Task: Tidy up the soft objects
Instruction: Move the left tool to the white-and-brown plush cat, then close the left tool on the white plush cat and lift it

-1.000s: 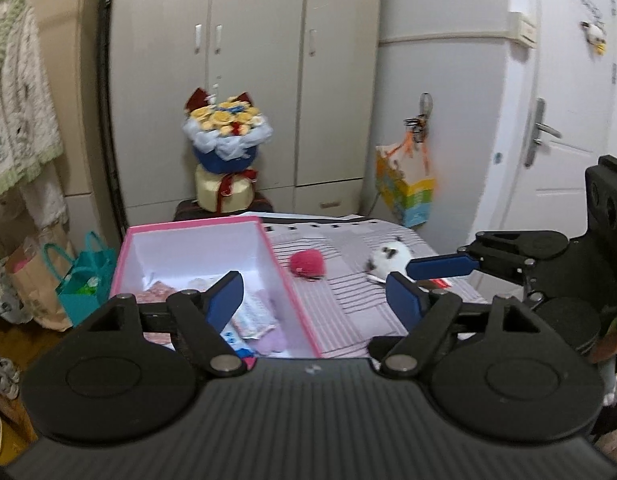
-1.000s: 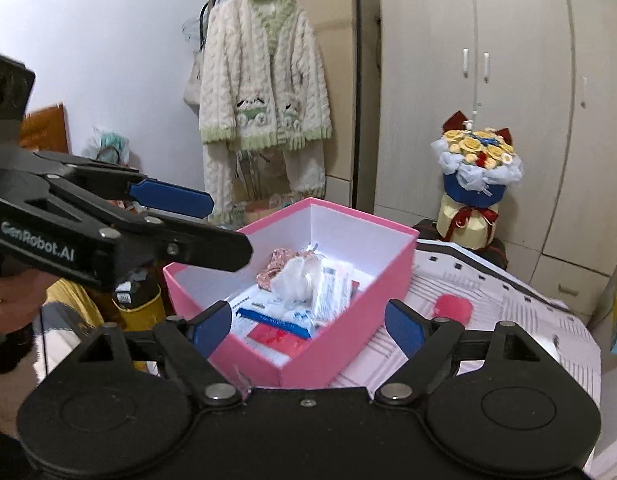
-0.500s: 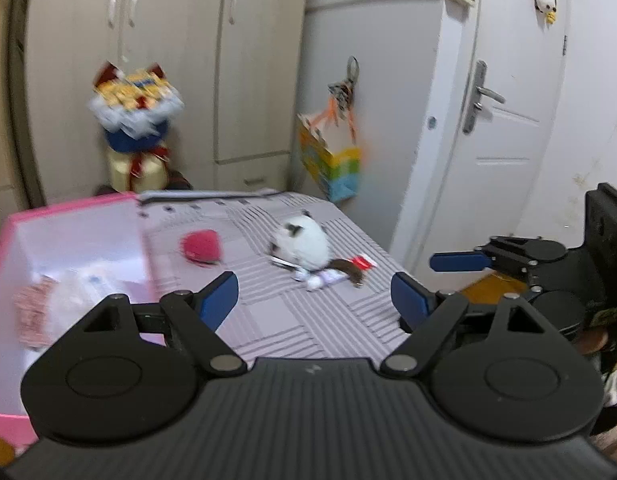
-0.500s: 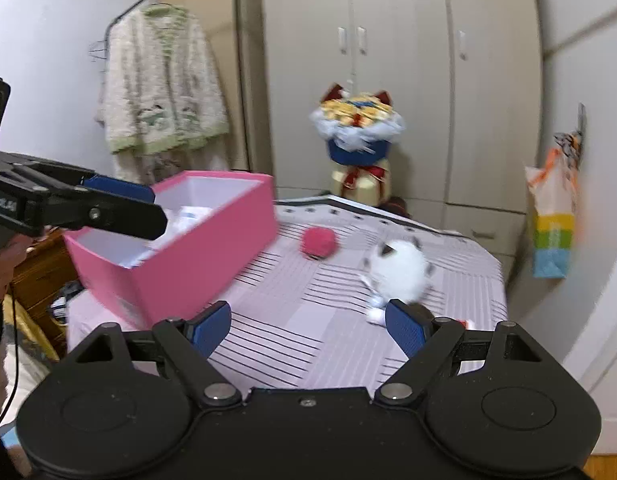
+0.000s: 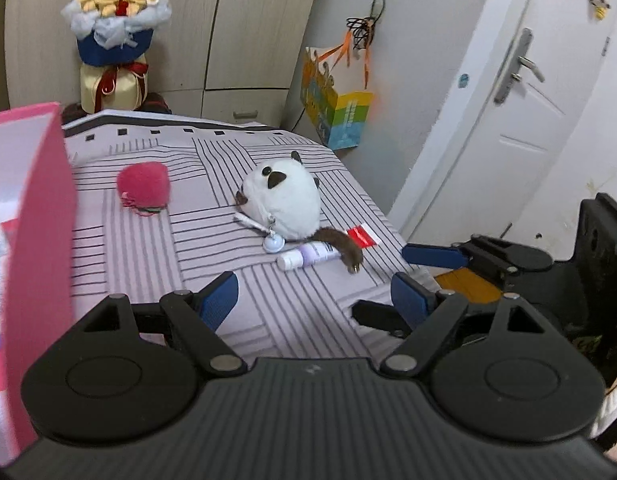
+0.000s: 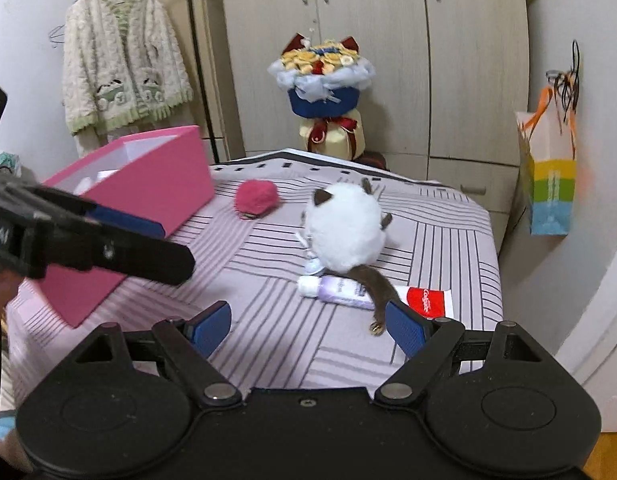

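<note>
Far left, the pink box (image 6: 148, 184) sits open on the striped cloth covering the desk (image 6: 440, 224), its near wall filling the left edge of the left wrist view. Just right of it lies the pink fuzzy ball (image 5: 143, 189), apart from the box and resting on the cloth. The left tool (image 5: 314, 298) hovers above the near cloth, fingers spread wide, nothing between them. Moving right, the white plush cat (image 5: 283, 200) lies on its side mid-desk, brown tail trailing toward the near edge. Touching that tail is a small lavender tube (image 6: 337, 288), and just beyond it a red and white toothpaste tube (image 6: 426, 301). The right tool (image 6: 308, 326) hangs low over the near cloth, fingers wide apart and empty, the tail tip just beside its right finger. Behind, a bouquet (image 6: 322, 68) stands against the wardrobe.
</note>
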Motion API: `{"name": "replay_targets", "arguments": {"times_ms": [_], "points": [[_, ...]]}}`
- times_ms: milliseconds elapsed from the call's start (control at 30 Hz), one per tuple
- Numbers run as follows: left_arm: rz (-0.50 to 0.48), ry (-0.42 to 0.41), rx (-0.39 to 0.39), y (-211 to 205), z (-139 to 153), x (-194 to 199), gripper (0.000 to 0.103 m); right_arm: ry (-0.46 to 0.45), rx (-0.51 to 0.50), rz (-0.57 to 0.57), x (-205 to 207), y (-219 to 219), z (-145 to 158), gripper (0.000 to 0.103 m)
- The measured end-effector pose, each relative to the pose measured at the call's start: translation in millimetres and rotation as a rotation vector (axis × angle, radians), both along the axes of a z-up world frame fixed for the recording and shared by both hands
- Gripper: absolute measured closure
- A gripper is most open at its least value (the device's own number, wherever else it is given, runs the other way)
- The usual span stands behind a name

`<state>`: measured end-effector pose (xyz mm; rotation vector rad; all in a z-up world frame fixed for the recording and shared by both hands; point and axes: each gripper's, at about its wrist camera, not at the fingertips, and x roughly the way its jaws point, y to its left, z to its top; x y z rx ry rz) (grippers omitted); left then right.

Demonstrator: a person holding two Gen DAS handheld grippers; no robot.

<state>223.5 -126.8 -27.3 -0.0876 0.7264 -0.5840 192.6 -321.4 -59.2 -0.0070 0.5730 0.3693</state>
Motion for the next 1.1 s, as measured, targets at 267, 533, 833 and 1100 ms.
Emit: {"name": "replay_targets", "arguments": {"times_ms": [267, 533, 833, 1100], "points": [[0.109, -0.002, -0.03, -35.8, -20.0, 55.2, 0.024, -0.069, -0.046, -0.005, 54.1, -3.0, -11.2, 0.016], [0.223, 0.006, -0.042, -51.4, -26.6, 96.0, 0.024, 0.002, 0.07, 0.044, 116.5, -19.7, -20.0, 0.016], [0.25, 0.094, -0.083, -46.5, -47.0, 115.3, 0.027, 0.103, 0.114, 0.138, 131.5, -8.9, -37.6, 0.024], [0.216, 0.082, -0.097, -50.8, -42.3, 106.7, 0.041, 0.075, 0.122, 0.108, 116.8, -9.2, -34.9, 0.04]]}}
